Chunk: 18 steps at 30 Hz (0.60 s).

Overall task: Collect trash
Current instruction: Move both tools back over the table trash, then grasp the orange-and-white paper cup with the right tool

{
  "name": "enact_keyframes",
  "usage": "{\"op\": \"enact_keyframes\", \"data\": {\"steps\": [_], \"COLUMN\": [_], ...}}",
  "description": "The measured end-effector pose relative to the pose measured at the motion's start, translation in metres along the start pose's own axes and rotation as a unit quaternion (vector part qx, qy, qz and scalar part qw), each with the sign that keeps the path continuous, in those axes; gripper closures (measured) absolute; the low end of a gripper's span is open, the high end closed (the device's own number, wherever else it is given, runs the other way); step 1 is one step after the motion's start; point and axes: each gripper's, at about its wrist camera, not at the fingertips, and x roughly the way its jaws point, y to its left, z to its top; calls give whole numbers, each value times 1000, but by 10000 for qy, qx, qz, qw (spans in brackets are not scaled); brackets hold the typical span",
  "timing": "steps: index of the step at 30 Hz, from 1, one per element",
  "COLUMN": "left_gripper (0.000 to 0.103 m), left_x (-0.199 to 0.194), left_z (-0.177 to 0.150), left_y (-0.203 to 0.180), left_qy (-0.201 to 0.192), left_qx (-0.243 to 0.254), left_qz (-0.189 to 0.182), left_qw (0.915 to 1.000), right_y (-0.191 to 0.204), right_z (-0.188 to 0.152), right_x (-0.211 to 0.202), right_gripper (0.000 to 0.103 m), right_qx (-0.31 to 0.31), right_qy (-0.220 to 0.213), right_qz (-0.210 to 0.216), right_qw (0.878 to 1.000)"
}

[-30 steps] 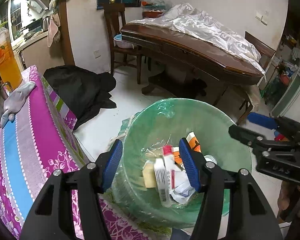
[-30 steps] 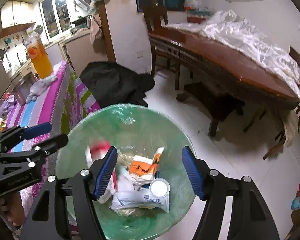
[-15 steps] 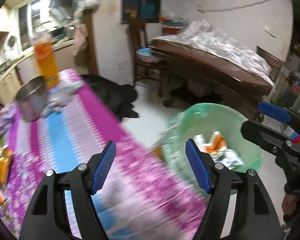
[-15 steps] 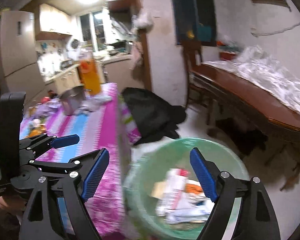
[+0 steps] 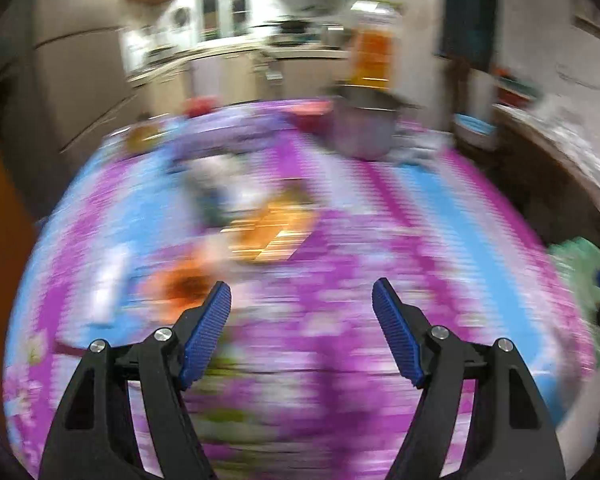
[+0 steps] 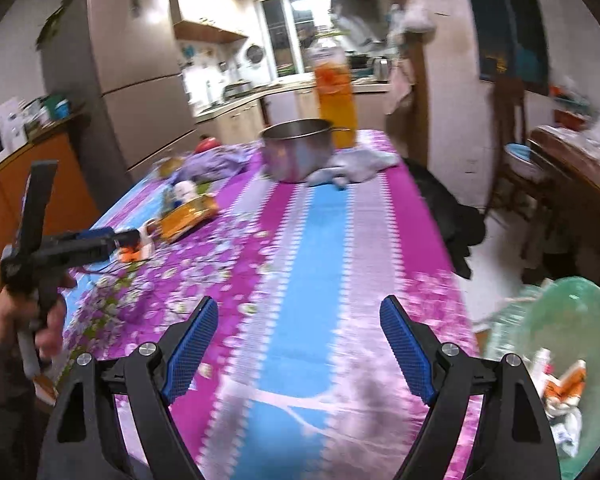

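Observation:
Both grippers hang over a table [image 6: 308, 264] with a purple and blue cloth. My left gripper [image 5: 300, 284] is open with nothing between its fingers, and its view is heavily blurred. My right gripper [image 6: 299, 300] is also open and empty. An orange packet [image 6: 188, 212] and a small orange-and-white wrapper [image 6: 134, 254] lie on the table's left part, and the left gripper [image 6: 134, 240] hovers just by the wrapper. The packet [image 5: 276, 224] shows as an orange smear ahead of the left fingers. A green lined bin [image 6: 560, 312] with wrappers inside stands off the table's right corner.
A steel pot [image 6: 296, 152], a tall orange drink bottle [image 6: 336, 96], a grey cloth [image 6: 356, 168] and a purple cloth [image 6: 224, 160] sit at the table's far end. A black heap [image 6: 452, 216] lies on the floor, beside a wooden table [image 6: 580, 172].
Both views have swung left, from over the green bin to over the clothed table. Both grippers' jaws stand a little wider than a second ago. The bin has slid to the right edge.

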Motion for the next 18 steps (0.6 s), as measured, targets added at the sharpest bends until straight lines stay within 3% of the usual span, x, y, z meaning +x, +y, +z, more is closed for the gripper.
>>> {"op": "enact_keyframes", "data": {"steps": [4, 7, 10, 15, 18], "left_gripper": [33, 33, 33, 32, 35], "left_x": [12, 25, 41, 56, 61], "left_z": [0, -4, -5, -8, -10], "left_y": [95, 143, 161, 164, 164], "left_qy": [141, 350, 550, 662, 694], "left_qx": [-597, -912, -892, -676, -618], "left_qz": [663, 905, 887, 632, 522], "left_qw": [9959, 9911, 9905, 9935, 9943], "right_y": [33, 48, 78, 137, 167], "right_z": [5, 12, 22, 33, 43], "right_x": [24, 47, 76, 125, 156], "right_gripper": [20, 20, 21, 47, 55], "right_qx": [-163, -118, -149, -510, -611], "right_qy": [170, 315, 485, 774, 920], "right_qz": [315, 603, 922, 1500, 1763], "right_qw": [9992, 9976, 9945, 9843, 9781]}}
